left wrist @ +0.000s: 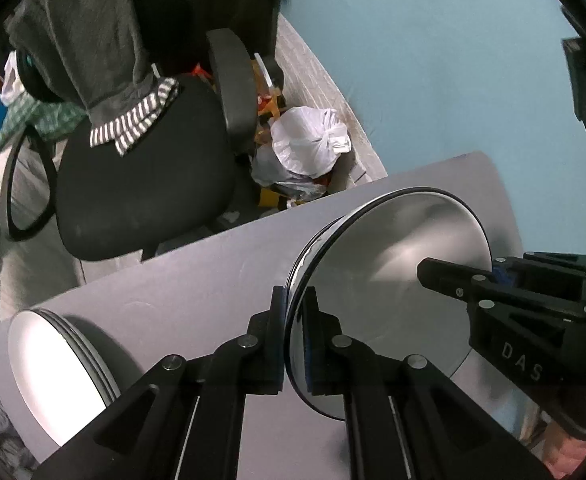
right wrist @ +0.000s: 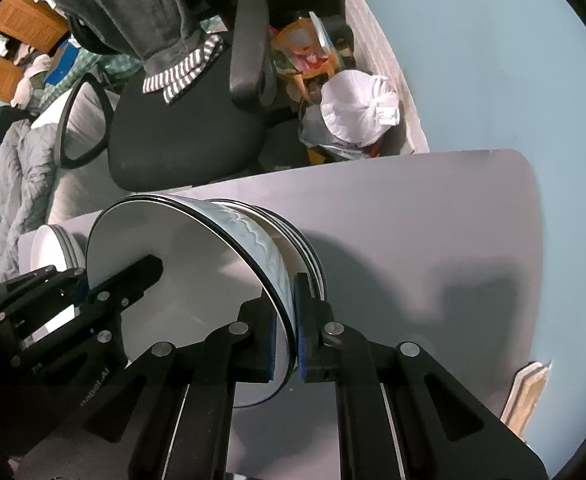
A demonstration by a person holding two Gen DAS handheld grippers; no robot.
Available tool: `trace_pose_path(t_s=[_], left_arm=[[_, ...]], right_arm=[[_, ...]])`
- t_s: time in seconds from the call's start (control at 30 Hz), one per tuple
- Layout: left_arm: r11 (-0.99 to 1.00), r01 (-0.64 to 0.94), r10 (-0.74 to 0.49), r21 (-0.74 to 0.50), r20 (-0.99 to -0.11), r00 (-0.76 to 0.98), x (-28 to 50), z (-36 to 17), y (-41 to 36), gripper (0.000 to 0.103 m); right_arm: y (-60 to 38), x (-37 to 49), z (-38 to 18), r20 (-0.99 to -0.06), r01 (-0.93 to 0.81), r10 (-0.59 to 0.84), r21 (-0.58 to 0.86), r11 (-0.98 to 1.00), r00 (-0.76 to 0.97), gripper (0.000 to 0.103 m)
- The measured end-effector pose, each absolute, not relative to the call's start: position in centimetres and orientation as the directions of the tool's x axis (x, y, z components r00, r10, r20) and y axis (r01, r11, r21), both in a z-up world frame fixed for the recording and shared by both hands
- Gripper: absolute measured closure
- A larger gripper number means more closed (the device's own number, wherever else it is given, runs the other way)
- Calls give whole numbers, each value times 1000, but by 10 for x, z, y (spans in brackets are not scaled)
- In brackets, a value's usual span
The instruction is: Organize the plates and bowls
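Both grippers hold one white bowl with a black rim [left wrist: 393,280], each clamped on opposite sides of its rim. My left gripper [left wrist: 293,336] is shut on the rim; my right gripper [right wrist: 285,336] is shut on the other side. The bowl's wall [right wrist: 261,248] has a pale blue wave pattern. It sits on or just above a stack of similar dishes [right wrist: 309,256] on the grey table [right wrist: 413,240]. A separate stack of white plates [left wrist: 57,368] lies to the left, also seen in the right wrist view [right wrist: 53,248]. Each view shows the other gripper across the bowl.
A black office chair [left wrist: 145,176] with grey clothing draped on it stands beyond the table edge. A white tied plastic bag [left wrist: 309,140] and clutter sit on the floor by the blue wall [left wrist: 433,60]. A wooden item [right wrist: 525,392] is at the table's right.
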State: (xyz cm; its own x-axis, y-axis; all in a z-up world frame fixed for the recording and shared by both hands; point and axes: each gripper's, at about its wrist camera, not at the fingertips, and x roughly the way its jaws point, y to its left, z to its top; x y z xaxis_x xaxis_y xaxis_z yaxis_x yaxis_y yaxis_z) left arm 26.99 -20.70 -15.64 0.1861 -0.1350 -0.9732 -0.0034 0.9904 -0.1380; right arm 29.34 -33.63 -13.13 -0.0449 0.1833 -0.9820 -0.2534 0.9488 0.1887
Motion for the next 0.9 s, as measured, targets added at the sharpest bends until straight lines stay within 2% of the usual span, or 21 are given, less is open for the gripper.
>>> trace_pose_path(t_s=[0.4,0.5,0.63,0.9], left_arm=[[990,1,-139,-140,-979,152,275,-162,-206,94],[989,1,-143,-145,-978,150,274,-160,-205,89],[988,0,-153,-155,-976,153,274,-156,-203,89],[987,-18,-157,-162,-973,167,270,-148,-198,85]], right_arm=[[-335,299,-139,-981,-230,148,175,957,-127,92],[-333,298,-141,-977,-233,142,176,956,-156,86],[-329,297,-137,-976,-238,139,177,955,-168,73],[-327,297,-131,-974,-215,151,185,959,-168,63]])
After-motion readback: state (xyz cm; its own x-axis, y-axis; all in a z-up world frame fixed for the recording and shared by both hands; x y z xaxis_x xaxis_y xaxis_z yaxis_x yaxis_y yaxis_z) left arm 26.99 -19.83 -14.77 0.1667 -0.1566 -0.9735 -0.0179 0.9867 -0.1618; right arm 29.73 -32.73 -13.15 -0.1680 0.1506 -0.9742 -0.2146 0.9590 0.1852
